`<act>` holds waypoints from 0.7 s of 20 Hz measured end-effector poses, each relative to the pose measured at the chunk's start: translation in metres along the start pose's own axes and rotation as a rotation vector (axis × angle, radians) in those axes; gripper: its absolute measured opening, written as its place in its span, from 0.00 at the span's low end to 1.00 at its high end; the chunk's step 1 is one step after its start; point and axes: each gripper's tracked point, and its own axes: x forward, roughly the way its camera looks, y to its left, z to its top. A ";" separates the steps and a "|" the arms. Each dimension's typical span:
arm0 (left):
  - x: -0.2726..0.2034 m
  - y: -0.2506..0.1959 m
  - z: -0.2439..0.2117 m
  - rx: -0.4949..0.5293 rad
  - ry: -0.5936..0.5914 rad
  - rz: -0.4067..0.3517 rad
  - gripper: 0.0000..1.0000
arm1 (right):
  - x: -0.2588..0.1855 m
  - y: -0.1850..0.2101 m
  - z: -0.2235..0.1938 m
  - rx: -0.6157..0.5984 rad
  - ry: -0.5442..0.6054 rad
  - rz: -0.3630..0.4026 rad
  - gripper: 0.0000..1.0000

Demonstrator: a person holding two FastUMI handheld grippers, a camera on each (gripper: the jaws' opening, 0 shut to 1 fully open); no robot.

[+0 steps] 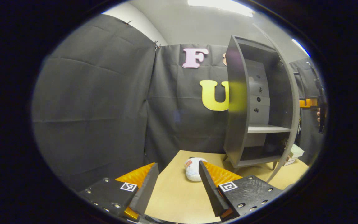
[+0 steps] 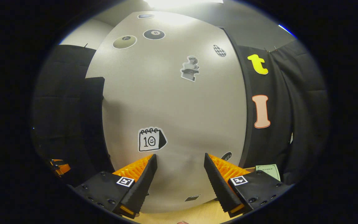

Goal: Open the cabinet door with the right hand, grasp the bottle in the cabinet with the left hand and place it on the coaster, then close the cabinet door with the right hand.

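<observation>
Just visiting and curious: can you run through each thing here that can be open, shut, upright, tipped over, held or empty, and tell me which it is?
Grey cabinet: open, shelves look empty.
Grey sticker-covered cabinet door: swung open, right gripper facing it.
Small white bottle: lying on its side on the tan wooden table, not held.
Left gripper: open, empty.
Right gripper: open, empty.

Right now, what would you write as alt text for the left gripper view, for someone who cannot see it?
An open hand-held gripper hovers over a tan table, pointing at a small white bottle lying there on its side. Behind it to the right stands a grey cabinet with its door open and one shelf showing.
</observation>
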 end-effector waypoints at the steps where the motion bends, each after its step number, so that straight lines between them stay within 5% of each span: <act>1: -0.001 0.005 -0.001 -0.002 0.004 0.007 0.80 | 0.005 0.001 -0.001 0.006 -0.006 -0.011 0.96; 7: -0.008 0.020 -0.003 -0.008 0.014 0.030 0.78 | 0.047 0.005 0.000 0.048 -0.024 -0.034 0.96; 14: -0.014 0.032 -0.002 -0.008 0.011 0.051 0.78 | 0.041 0.009 -0.001 0.030 -0.037 -0.076 0.96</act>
